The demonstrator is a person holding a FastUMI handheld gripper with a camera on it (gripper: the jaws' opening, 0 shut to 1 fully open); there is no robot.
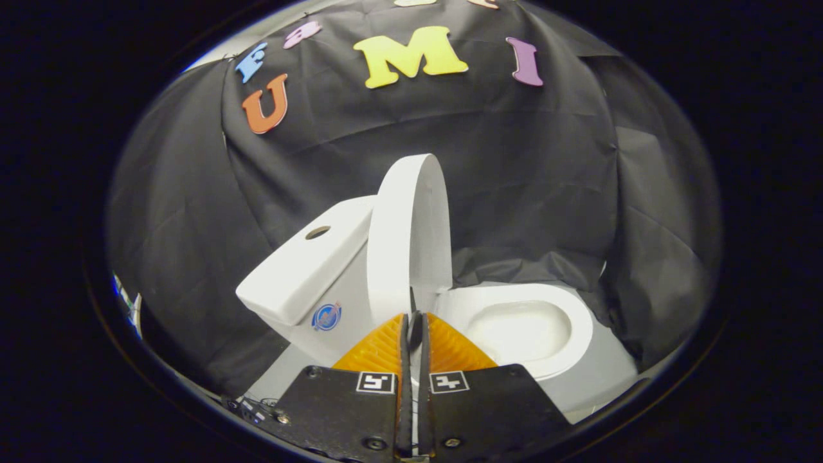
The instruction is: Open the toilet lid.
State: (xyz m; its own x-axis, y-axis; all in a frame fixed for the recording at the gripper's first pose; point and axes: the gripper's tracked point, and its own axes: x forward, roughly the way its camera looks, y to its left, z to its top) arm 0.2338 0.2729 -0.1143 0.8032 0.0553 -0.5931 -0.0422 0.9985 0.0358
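Note:
A white toilet stands ahead against the black cloth wall. Its lid (411, 225) is raised upright and leans toward the tank (302, 270) on the left. To the right of the lid, the bowl (521, 328) lies uncovered. My gripper (415, 318) is just in front of the lid's lower edge, between the tank and the bowl. Its fingers (379, 347) are pressed close together, with only a thin dark slit between them and nothing held. I cannot tell whether the tips touch the lid.
The tank top has a round button hole (317, 232) and a blue sticker (326, 317) on its side. Black cloth (546, 193) hangs close behind and beside the toilet. A pale floor patch (604, 373) shows around the bowl's base.

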